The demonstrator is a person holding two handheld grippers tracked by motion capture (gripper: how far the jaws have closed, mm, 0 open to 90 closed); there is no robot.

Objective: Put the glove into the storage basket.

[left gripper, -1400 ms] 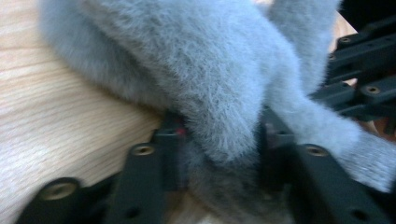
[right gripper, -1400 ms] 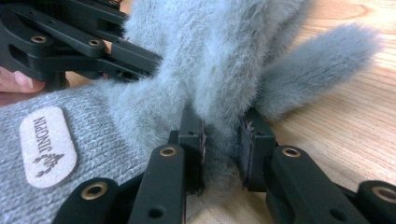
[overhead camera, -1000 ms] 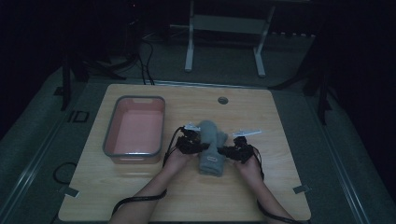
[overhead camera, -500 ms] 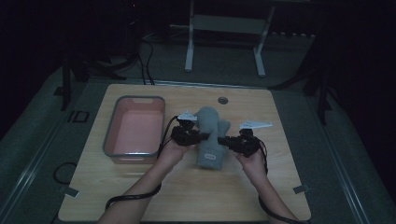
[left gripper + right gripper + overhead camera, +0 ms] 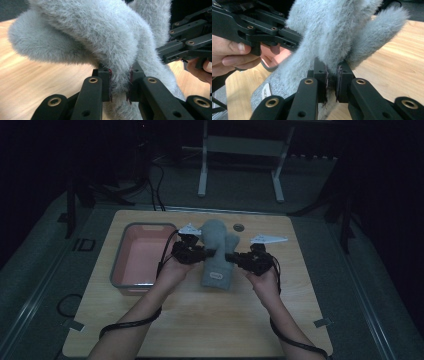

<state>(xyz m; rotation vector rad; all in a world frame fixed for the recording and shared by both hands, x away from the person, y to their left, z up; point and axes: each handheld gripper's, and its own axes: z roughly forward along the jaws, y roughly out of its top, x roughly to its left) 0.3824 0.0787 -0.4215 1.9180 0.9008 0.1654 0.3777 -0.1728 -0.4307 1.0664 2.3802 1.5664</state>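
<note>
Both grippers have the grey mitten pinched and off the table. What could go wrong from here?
1. Each grip is thin: the left gripper and right gripper pinch only a fold of the fuzzy grey mitten, so it may slip free.
2. The cuff end hangs loose and could catch the rim of the pink tub beside it.

Site: a darkened lab-style recording room was indicated | Evidence: a lone wooden table (image 5: 200, 330) on grey floor matting (image 5: 45, 285); cables (image 5: 155, 180) were trailed behind; a metal stand frame (image 5: 240, 165) was noted beyond.
</note>
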